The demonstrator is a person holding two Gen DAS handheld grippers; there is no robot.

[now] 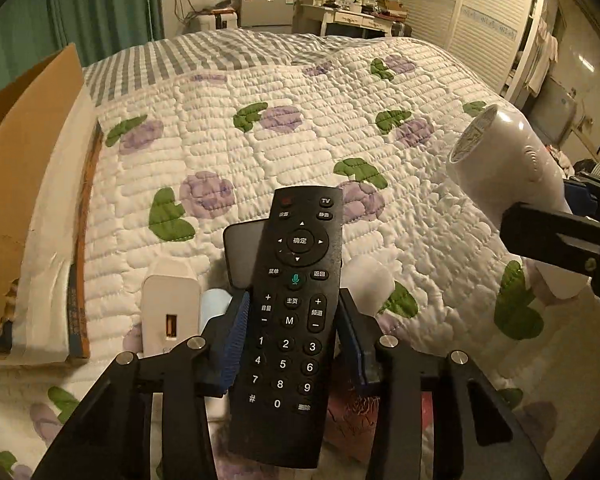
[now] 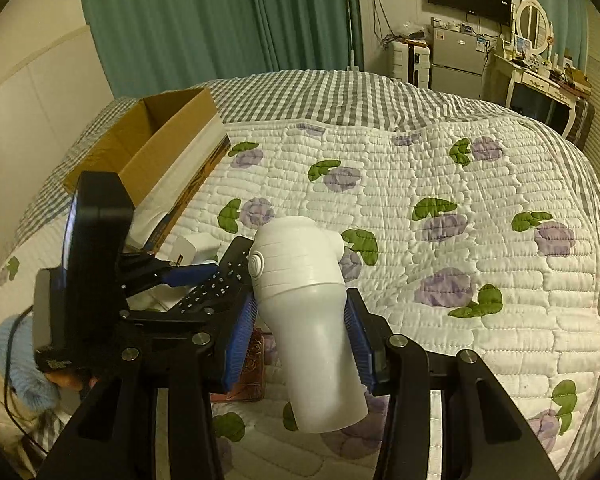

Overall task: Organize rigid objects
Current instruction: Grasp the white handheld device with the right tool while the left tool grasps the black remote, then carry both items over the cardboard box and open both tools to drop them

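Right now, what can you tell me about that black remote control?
The black TV remote control is a long, slim bar that looks like matte plastic, with white-printed number keys, a round direction pad, a red power button and a teal microphone key. It points away and upward, button face up, raised over the quilted bedspread. The left claw has its blue pads pressed against both long edges near the middle.

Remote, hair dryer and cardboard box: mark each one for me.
Remote (image 1: 290, 320): left wrist view, on its number keypad, between the blue pads.
Hair dryer (image 2: 300, 276): right wrist view, on the ribbed white body above the handle.
Cardboard box (image 2: 168, 140): right wrist view, on its brown outer side wall.
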